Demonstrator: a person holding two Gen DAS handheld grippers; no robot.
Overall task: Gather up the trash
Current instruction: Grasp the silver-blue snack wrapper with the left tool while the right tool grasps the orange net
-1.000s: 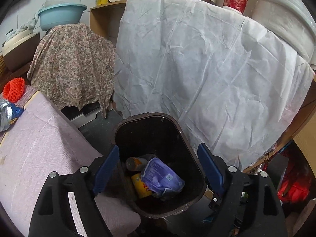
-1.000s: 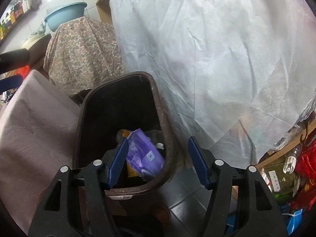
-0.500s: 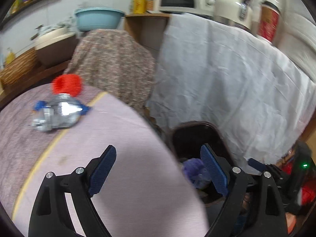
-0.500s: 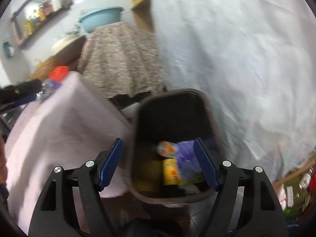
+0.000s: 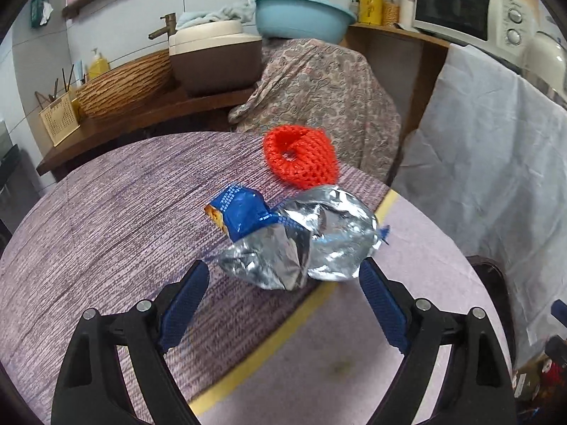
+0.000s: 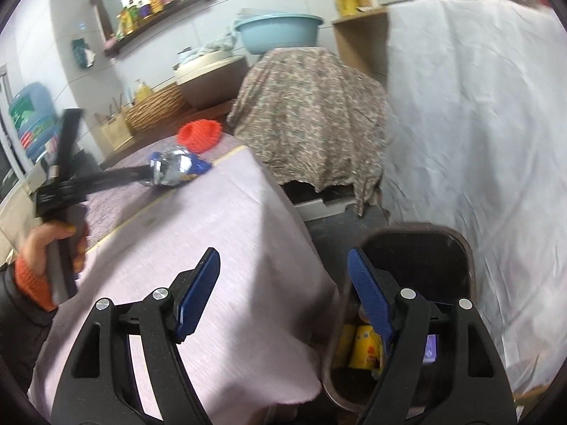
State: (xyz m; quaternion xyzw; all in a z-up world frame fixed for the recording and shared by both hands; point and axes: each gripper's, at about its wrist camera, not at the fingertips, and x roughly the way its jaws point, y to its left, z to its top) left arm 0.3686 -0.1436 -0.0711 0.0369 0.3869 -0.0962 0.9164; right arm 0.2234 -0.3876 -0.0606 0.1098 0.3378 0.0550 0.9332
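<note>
A crumpled silver and blue snack wrapper (image 5: 301,237) lies on the cloth-covered table (image 5: 106,233), with a red mesh net (image 5: 299,157) just behind it. My left gripper (image 5: 282,265) hovers at the wrapper's near edge with its jaws wide and closing; the pads do not touch it. In the right wrist view that left gripper (image 6: 156,173) reaches the wrapper (image 6: 173,168) from the left, held by a hand (image 6: 46,251). My right gripper (image 6: 283,253) is open and holds nothing, above the table's corner and beside the dark bin (image 6: 457,244), which holds yellow cans (image 6: 365,347) and a purple wrapper (image 6: 430,349).
A patterned cloth (image 5: 319,85) drapes something behind the table, and a white sheet (image 5: 489,163) hangs on the right. A counter at the back carries a woven basket (image 5: 120,88), a brown pot (image 5: 216,56) and a blue basin (image 5: 301,17). The bin stands on the floor between table and sheet.
My left gripper swung from above the bin over to the table and now faces the silver wrapper. My right gripper lifted and turned left, so the bin slid to the lower right.
</note>
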